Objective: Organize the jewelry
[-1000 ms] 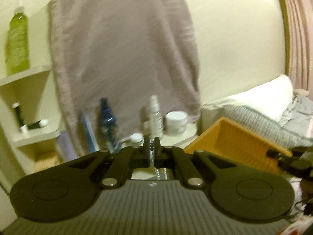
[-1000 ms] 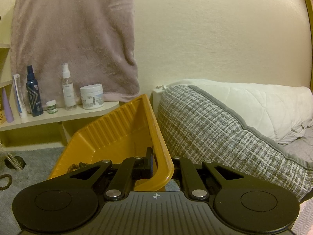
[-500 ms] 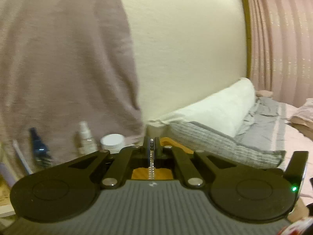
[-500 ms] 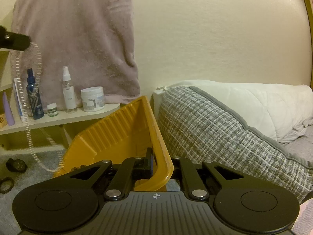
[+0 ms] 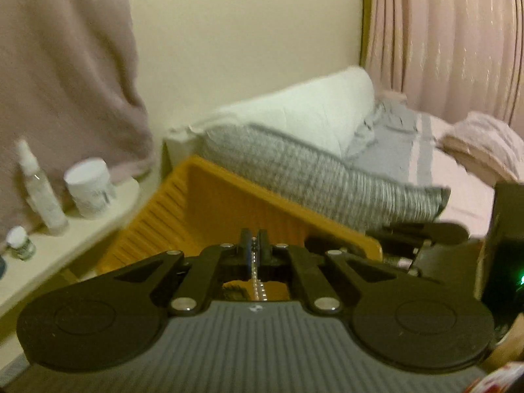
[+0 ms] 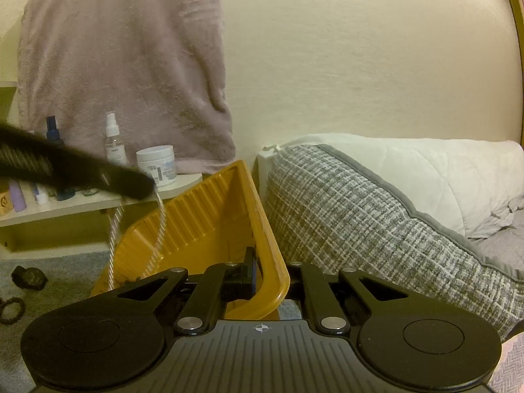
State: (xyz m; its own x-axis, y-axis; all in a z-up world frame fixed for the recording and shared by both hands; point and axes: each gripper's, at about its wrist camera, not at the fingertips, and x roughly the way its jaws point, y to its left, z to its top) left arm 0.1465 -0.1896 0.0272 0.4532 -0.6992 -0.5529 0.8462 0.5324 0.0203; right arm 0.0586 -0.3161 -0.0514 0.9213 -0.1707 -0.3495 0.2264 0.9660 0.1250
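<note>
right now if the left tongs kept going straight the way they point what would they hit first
Probably the inside of the tilted yellow bin, directly ahead of the left tongs, which are shut on a silver chain. Depth is unclear through the blur.

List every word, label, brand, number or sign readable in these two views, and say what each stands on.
No text can be read.
White round plastic jar: printed label, too small and blurred.
Clear spray bottle with white cap: label print, too small.
Tan box at the frame's left edge: a dark mark, cut off, unreadable.
Right tongs' grey ribbed body: a small crosshair symbol, no letters.
</note>
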